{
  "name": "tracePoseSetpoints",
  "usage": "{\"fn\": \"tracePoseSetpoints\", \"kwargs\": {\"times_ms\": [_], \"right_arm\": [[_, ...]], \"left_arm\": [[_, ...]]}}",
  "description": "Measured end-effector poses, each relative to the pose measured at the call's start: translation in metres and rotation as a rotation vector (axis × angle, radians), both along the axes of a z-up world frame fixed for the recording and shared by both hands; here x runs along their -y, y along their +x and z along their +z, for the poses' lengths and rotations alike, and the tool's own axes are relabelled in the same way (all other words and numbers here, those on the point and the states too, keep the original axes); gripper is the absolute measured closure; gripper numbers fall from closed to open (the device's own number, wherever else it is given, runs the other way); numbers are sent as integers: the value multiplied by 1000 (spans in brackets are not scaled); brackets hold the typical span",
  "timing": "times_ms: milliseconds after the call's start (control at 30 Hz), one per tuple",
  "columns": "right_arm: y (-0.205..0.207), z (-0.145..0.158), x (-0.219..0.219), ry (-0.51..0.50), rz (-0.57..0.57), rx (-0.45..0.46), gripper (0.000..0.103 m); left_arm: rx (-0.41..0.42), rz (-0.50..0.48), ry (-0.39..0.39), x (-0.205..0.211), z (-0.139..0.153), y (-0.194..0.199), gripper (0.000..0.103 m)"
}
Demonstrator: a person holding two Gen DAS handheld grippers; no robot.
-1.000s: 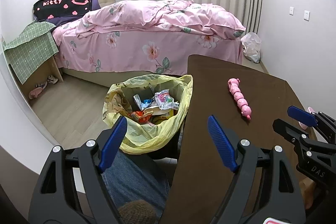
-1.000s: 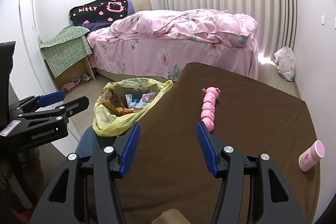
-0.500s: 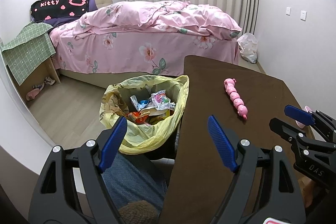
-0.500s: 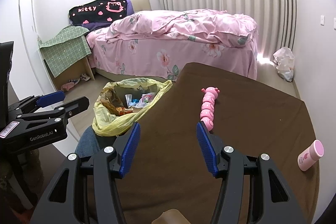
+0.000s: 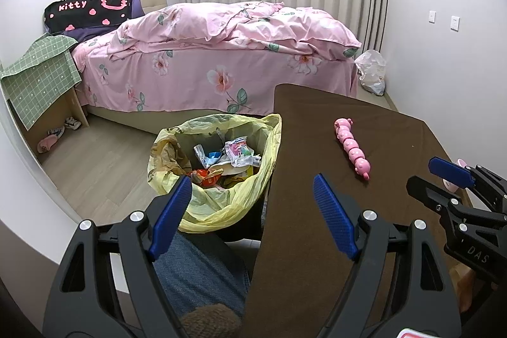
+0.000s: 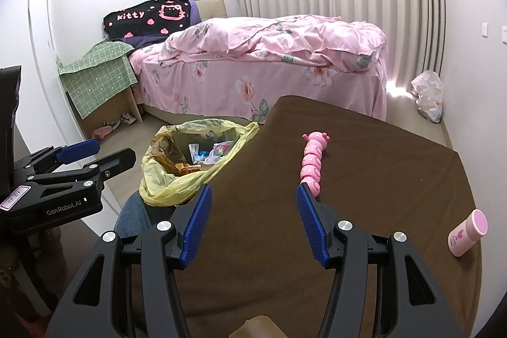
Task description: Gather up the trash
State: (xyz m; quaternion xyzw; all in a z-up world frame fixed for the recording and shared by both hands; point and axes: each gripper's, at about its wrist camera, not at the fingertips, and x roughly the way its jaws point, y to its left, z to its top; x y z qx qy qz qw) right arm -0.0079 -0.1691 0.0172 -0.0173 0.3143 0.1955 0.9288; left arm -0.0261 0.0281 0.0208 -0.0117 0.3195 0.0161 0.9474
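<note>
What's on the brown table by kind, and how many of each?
Pink caterpillar toy: 1
Pink bottle: 1
Total: 2
The yellow-lined trash bin stands beside the table, not on it.

At the bottom of the frame the right claw [image 6: 253, 213] is wide open with nothing in it, over a brown table [image 6: 364, 179]. A pink caterpillar toy [image 6: 312, 160] lies on the table in the middle, its tail just by the claw's right blue tip. A small pink bottle [image 6: 467, 232] lies at the right edge. A yellow trash bag [image 6: 177, 179] full of wrappers sits by the table's left side. The left claw [image 6: 95, 152] shows at the left, open too. A pink bed [image 6: 259, 75] fills the back.
</note>
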Motion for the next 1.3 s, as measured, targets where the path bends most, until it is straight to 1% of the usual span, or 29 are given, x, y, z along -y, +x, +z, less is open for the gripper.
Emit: {"fn": "tracePoseSetpoints", "kwargs": {"times_ms": [400, 567, 867, 1100, 1167, 1200, 1233, 1300], "right_arm": [[-1, 2, 4, -1, -9, 3, 51], [-2, 1, 4, -1, -10, 4, 51], [-2, 2, 5, -2, -8, 6, 51], [-2, 2, 5, -14, -13, 1, 51], [0, 0, 10, -6, -12, -22, 51], [5, -5, 19, 15, -27, -51, 51], [9, -9, 30, 26, -56, -68, 51], [17, -22, 51, 20, -117, -84, 46]], "left_arm": [[5, -20, -12, -1, 0, 2, 28], [8, -32, -3, 3, -1, 3, 28], [-2, -28, -5, 0, -1, 2, 28], [3, -24, -23, -3, 0, -1, 28], [-28, -44, -85, -5, -4, 4, 28], [-36, -53, -104, -4, -6, 7, 28], [-42, -66, -106, 1, -11, 12, 25], [-59, -66, -79, 16, -24, 22, 21]]}}
